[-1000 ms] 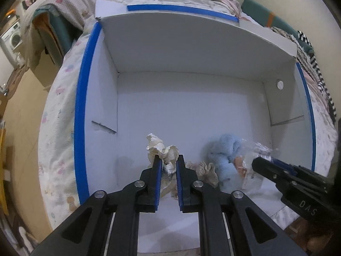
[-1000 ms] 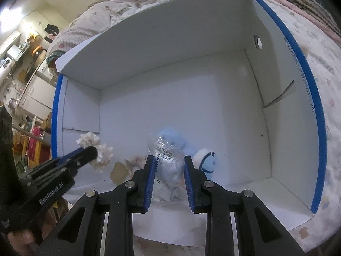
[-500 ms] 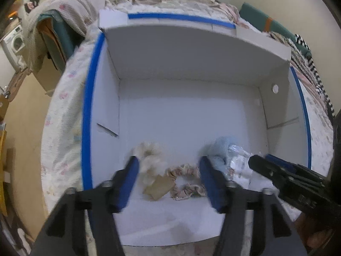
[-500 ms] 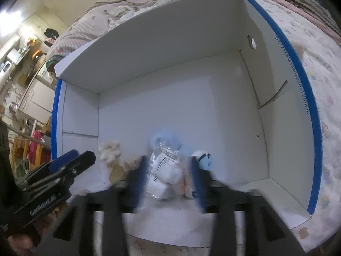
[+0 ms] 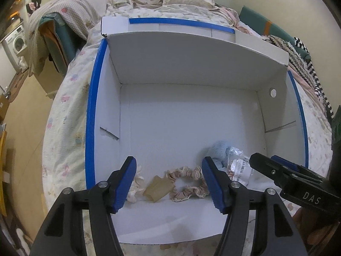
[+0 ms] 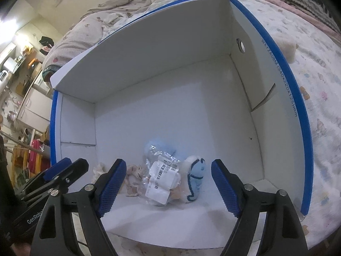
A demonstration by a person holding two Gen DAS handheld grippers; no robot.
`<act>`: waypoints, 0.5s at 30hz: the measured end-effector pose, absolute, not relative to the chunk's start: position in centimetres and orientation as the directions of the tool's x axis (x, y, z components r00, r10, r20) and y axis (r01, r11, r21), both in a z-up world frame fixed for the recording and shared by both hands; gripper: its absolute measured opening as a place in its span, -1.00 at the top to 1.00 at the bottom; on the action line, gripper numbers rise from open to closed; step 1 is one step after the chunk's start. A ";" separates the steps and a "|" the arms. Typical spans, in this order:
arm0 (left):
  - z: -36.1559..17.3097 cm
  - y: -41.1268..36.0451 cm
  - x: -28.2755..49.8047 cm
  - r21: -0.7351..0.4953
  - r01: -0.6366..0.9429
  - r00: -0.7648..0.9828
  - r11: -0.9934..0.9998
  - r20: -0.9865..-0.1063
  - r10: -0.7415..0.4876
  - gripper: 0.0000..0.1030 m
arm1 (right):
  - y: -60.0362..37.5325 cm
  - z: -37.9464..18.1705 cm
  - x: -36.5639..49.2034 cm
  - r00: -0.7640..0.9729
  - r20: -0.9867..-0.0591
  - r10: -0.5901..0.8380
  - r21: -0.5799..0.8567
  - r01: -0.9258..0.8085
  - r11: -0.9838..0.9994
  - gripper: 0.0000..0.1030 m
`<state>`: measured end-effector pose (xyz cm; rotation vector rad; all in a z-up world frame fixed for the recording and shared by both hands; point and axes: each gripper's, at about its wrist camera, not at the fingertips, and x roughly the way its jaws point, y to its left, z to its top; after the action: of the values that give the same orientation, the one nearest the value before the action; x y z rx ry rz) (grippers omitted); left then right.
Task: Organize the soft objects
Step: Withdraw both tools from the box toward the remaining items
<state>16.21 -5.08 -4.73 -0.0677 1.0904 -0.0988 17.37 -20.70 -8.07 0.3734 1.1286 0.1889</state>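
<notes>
Left gripper (image 5: 169,180) above the near edge of the white cardboard box with blue-taped rims (image 5: 90,128), jaws just opened wide, nothing between the pads. Below, on the box floor: frilly pink fabric scrunchie (image 5: 187,183), cream scrunchie (image 5: 135,183), tan card tag (image 5: 158,188). Right gripper (image 6: 167,186) likewise just opened wide and empty, over the crinkly clear plastic packet with barcode labels (image 6: 162,181) and small blue-and-white plush toy (image 6: 195,179).

Likely trouble: snagging a scrunchie frill or packet film on a pad while withdrawing; knocking the two grippers together, being close; nudging the light box on soft bedding.
</notes>
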 end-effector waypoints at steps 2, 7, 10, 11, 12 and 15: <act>-4.7 -5.0 16.2 -0.108 0.045 0.459 0.993 -0.881 -0.116 -0.18 | -20.6 -8.0 17.4 0.422 -0.843 0.332 0.384 0.041 0.922 -0.69; -4.2 -5.0 15.6 -0.095 0.046 0.477 0.994 -0.873 -0.105 -0.18 | -20.5 -7.6 16.9 0.435 -0.838 0.330 0.385 0.044 0.922 -0.69; -3.7 -5.0 15.1 -0.092 0.041 0.484 0.995 -0.869 -0.100 -0.18 | -20.6 -7.4 16.4 0.443 -0.835 0.328 0.387 0.048 0.921 -0.69; -3.5 -5.0 14.9 -0.091 0.038 0.488 0.995 -0.867 -0.098 -0.18 | -20.6 -7.3 16.2 0.445 -0.834 0.326 0.386 0.050 0.921 -0.69; -3.2 -5.0 14.6 -0.092 0.035 0.492 0.995 -0.865 -0.097 -0.18 | -20.6 -7.2 16.0 0.448 -0.833 0.325 0.386 0.051 0.921 -0.69; -2.2 -4.5 13.7 -0.099 0.024 0.518 0.995 -0.850 -0.097 -0.23 | -20.7 -6.8 15.2 0.458 -0.827 0.326 0.390 0.051 0.919 -0.69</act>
<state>13.67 -4.52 -2.17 -0.0779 1.0241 -0.0723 15.21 -20.72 -6.75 0.3881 1.0886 0.1745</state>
